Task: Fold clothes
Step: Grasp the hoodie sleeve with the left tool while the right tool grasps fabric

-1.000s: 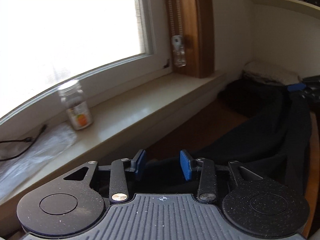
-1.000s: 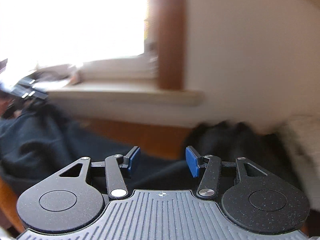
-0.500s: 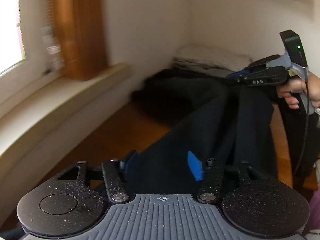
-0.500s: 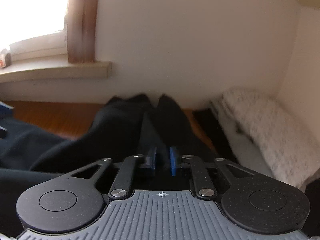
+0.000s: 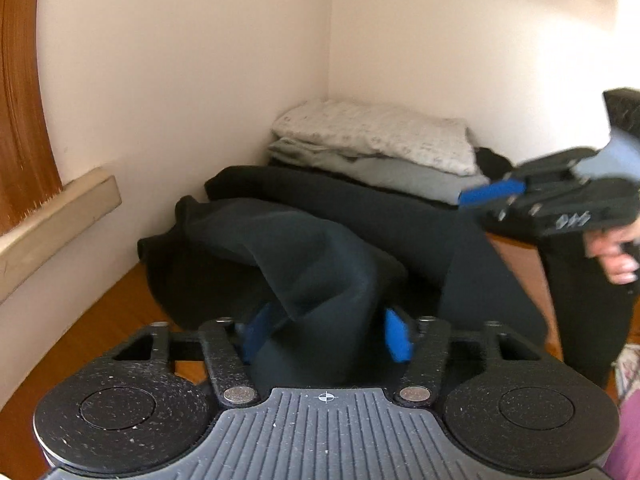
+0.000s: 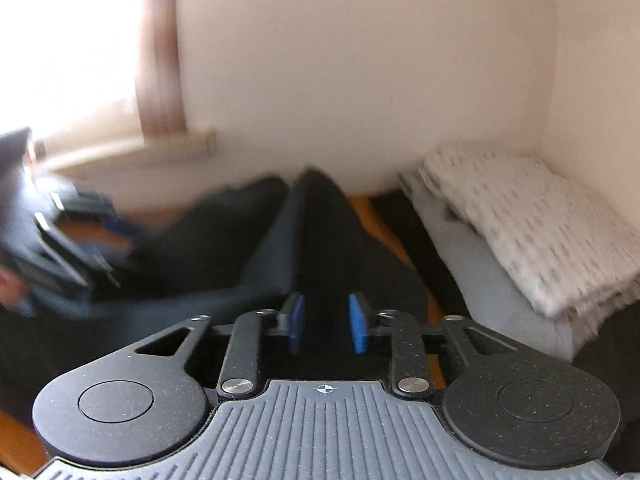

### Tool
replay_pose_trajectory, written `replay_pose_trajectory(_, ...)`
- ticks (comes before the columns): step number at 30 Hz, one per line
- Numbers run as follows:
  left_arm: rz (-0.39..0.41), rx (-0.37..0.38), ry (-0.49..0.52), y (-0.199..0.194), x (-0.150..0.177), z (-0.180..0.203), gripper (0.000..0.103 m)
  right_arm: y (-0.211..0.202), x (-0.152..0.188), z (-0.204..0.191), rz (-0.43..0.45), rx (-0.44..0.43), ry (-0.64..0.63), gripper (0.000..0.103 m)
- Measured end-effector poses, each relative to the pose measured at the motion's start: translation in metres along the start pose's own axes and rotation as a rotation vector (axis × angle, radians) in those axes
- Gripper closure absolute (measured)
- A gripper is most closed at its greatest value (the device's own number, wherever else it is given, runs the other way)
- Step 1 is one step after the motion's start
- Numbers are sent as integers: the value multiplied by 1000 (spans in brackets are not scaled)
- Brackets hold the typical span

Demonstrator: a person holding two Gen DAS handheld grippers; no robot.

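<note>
A dark navy garment (image 5: 320,248) lies stretched over the wooden table (image 5: 120,312) towards the corner. My left gripper (image 5: 326,334) is open wide, and a raised fold of the garment stands between its blue pads. My right gripper (image 6: 327,320) is shut on another part of the same garment (image 6: 332,240). In the left wrist view the right gripper (image 5: 480,194) hovers at the right with dark cloth hanging down from it, held by a hand (image 5: 612,252). The left gripper (image 6: 60,248) appears blurred at the left of the right wrist view.
A stack of folded light clothes (image 5: 380,140) sits in the wall corner, with a patterned white piece (image 6: 520,232) on top. A window sill (image 5: 60,208) juts out on the left beside a wooden frame. White walls close the table at the back and right.
Both views swung from the window round to the corner. The right gripper closed on the dark garment and lifted it. The left pads spread wider around the fold.
</note>
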State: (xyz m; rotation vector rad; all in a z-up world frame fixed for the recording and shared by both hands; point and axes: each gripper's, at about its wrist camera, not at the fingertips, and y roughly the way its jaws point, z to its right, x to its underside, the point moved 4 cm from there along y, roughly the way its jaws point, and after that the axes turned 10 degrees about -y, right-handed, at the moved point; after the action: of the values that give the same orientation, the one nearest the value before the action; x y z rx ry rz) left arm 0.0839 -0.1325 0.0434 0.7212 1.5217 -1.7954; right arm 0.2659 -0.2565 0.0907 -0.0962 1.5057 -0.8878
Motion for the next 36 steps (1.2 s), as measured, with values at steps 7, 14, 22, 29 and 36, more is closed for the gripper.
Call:
replay_pose_trajectory(7,46,-12,-50,-6,-6,-21,95,21,-30,9,67,-59,75,55)
replay_pose_trajectory(14,113,-60,-50,-37,-17,-40,96,81,-52,-3,-78,-15,44,50)
replay_pose_trajectory(22,187,-118,-70,-72,-31,-66,96,16,-38,16,41,109,52,98)
replay_pose_trajectory(29,305,-160,-17,-112,-81,-70,96,-124,-30,61,171,283,103,98)
replay_pose_trajectory(36,289,-135,4,-124,-108,-59,94,-186,-20,55,155,345,63,98)
